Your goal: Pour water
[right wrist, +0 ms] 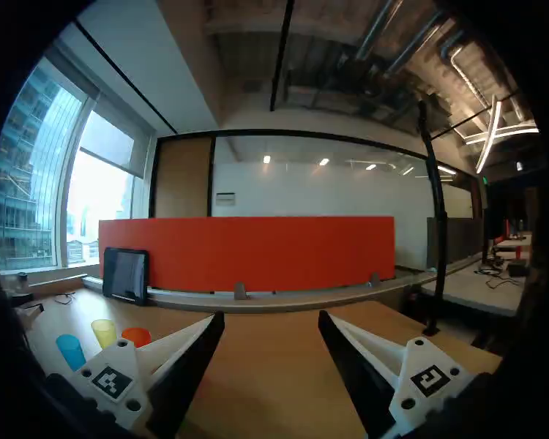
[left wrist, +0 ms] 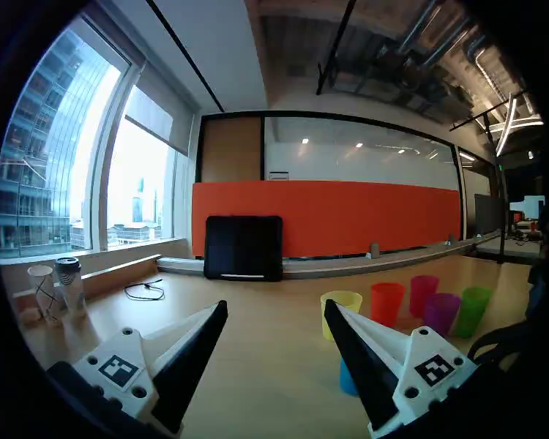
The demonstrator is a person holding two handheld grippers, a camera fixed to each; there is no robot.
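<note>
A row of plastic cups stands on the wooden table (left wrist: 267, 344): yellow (left wrist: 340, 306), orange-red (left wrist: 386, 302), pink (left wrist: 423, 293), purple (left wrist: 441, 312) and green (left wrist: 472, 310). A blue cup (left wrist: 347, 379) sits nearer, partly behind my left gripper's right finger. My left gripper (left wrist: 274, 316) hovers open over the table, nothing between its fingers. In the right gripper view, my right gripper (right wrist: 269, 322) is open too, above bare wood, with a blue cup (right wrist: 71, 350), a yellow cup (right wrist: 104, 332) and an orange cup (right wrist: 136, 336) off to its left.
A black tablet (left wrist: 243, 247) leans against the orange partition (left wrist: 326, 216) at the table's back. Two paper cups (left wrist: 55, 289) stand by the window at the left, with a black cable (left wrist: 146, 290) nearby. A black pole (right wrist: 434, 241) rises at the table's right end.
</note>
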